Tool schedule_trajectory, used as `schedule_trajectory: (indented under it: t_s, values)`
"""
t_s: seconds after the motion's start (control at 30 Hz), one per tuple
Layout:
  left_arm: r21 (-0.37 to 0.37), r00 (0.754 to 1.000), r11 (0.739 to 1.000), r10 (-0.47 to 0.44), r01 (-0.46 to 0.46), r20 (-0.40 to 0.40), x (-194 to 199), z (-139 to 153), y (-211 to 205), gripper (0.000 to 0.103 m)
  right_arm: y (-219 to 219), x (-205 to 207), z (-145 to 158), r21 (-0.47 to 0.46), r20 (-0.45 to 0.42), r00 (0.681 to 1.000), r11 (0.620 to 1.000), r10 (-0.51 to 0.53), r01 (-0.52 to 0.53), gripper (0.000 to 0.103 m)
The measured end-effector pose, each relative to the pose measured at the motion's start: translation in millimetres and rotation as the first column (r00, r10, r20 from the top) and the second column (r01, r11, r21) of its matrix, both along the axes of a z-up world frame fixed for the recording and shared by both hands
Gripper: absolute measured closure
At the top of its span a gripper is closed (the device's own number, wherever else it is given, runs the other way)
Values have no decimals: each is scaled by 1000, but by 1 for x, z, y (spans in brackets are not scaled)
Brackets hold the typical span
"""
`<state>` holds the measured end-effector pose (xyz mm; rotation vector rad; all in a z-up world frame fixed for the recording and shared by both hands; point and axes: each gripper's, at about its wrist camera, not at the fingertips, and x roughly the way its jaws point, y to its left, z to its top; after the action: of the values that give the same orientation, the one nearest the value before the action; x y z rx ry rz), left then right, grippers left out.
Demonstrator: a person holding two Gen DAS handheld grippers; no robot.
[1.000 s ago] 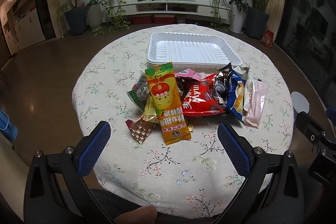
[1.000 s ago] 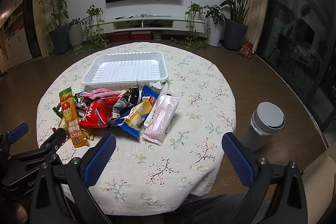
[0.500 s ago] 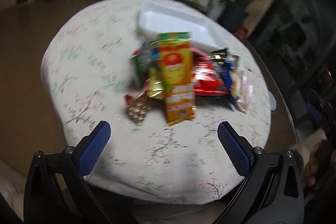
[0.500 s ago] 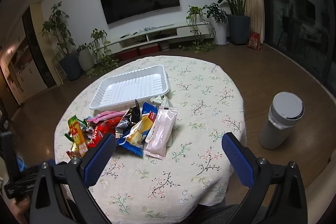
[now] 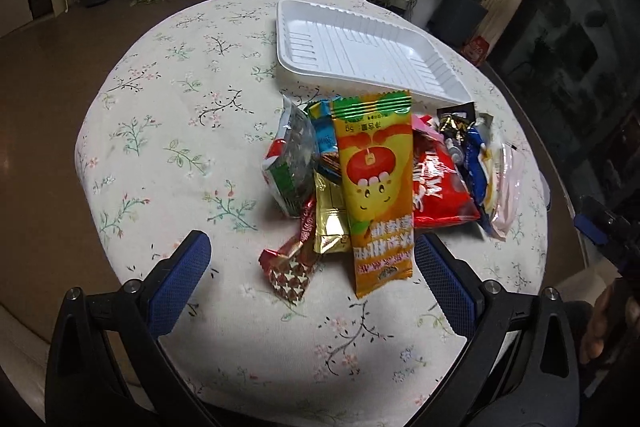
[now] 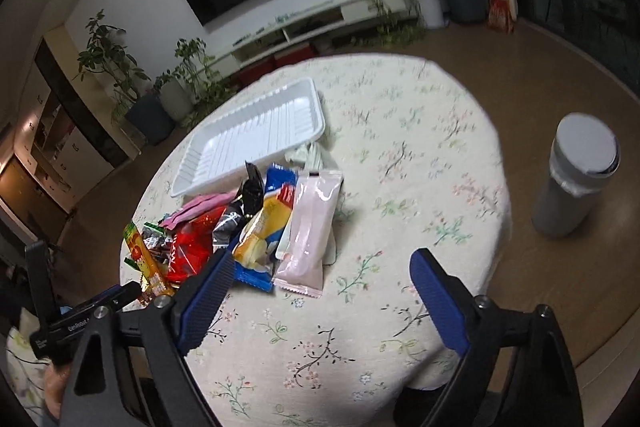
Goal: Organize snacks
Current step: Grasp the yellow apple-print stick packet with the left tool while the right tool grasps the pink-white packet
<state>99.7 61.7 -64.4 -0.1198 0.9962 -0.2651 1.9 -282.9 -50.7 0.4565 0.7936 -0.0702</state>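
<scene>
- The left tongs (image 5: 308, 279) point steeply down at the round flowered surface (image 5: 168, 131), blue pads wide apart and nothing gripped; the near ends of the orange packet (image 5: 376, 187) and the red patterned wrapper (image 5: 290, 271) lie between the pads but untouched.
- The right tongs (image 6: 320, 303) tilt down too, rolled so the view leans; the jaws are closing, yet they stand wide with only bare cloth between them.
- The left pad of the right tongs (image 6: 208, 299) hangs just in front of the near edge of the snack heap, over the blue-and-yellow packet (image 6: 264, 231); contact cannot be told.
- The snacks lie in one overlapping pile near the middle of the surface: the orange packet on top at the left, a red bag (image 5: 436, 187) beside it, a gold packet (image 5: 328, 223) under it, and the pale pink packet (image 6: 310, 227) at the right end.
- The white tray (image 5: 360, 47) sits just behind the pile, with no snack inside it.
- In the right view the left tongs show at the lower left edge, close to the orange packet.
- A grey bin (image 6: 572, 175) stands on the floor, well apart from the surface.
</scene>
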Motion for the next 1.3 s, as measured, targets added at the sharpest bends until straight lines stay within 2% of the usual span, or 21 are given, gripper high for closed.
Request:
schedule_trajectory:
  t_s: [0.1, 0.23, 0.3, 0.47, 0.53, 0.6, 0.67, 0.7, 0.83, 0.87, 0.97, 1.07, 1.17, 1.3]
  values:
    - [28, 1000, 1000, 1, -2, 12, 2, -1, -6, 0, 2, 16, -9, 33, -43, 999, 999, 23, -21, 15]
    - [-34, 998, 999, -23, 25, 63, 0, 8, -6, 0, 8, 37, -20, 64, -104, 993, 997, 51, -45, 15]
    - [-37, 997, 999, -24, 27, 80, 1, 11, -9, 0, 10, 44, -23, 70, -114, 992, 997, 52, -44, 15]
    - [66, 991, 997, -39, 31, 130, 0, 16, -28, 1, 8, 52, -36, 39, -135, 990, 999, 39, -34, 20]
    - [101, 990, 994, -42, 29, 131, 1, 15, -36, 7, 4, 53, -43, 36, -154, 987, 999, 32, -27, 25]
    - [118, 993, 993, -22, 8, 119, 5, 13, -40, 26, 1, 55, -48, 30, -168, 986, 999, 22, -17, 26]
    - [107, 993, 994, 3, -16, 118, 8, 11, -41, 34, 2, 55, -48, 13, -163, 986, 1000, 21, -19, 26]
    - [100, 992, 995, 11, -23, 123, 9, 11, -42, 43, 4, 55, -47, -1, -158, 987, 1000, 25, -25, 26]
    - [130, 989, 991, 3, -23, 148, 10, 6, -49, 53, 9, 56, -47, -26, -158, 987, 999, 39, -43, 26]
    - [130, 988, 991, 6, -27, 155, 9, 5, -48, 60, 9, 56, -48, -24, -161, 986, 999, 42, -47, 26]
    - [76, 987, 997, 19, -32, 163, 8, 5, -38, 69, 10, 57, -48, -21, -156, 987, 998, 48, -52, 26]
    - [40, 987, 998, 33, -40, 159, 6, 3, -27, 88, 8, 57, -48, -20, -156, 987, 999, 42, -46, 26]
    - [20, 988, 999, 36, -39, 151, 5, 2, -22, 94, 8, 58, -49, -21, -157, 987, 999, 41, -45, 28]
    - [-15, 992, 999, 38, -36, 118, 4, 0, -17, 94, 10, 57, -49, -38, -151, 988, 998, 41, -47, 31]
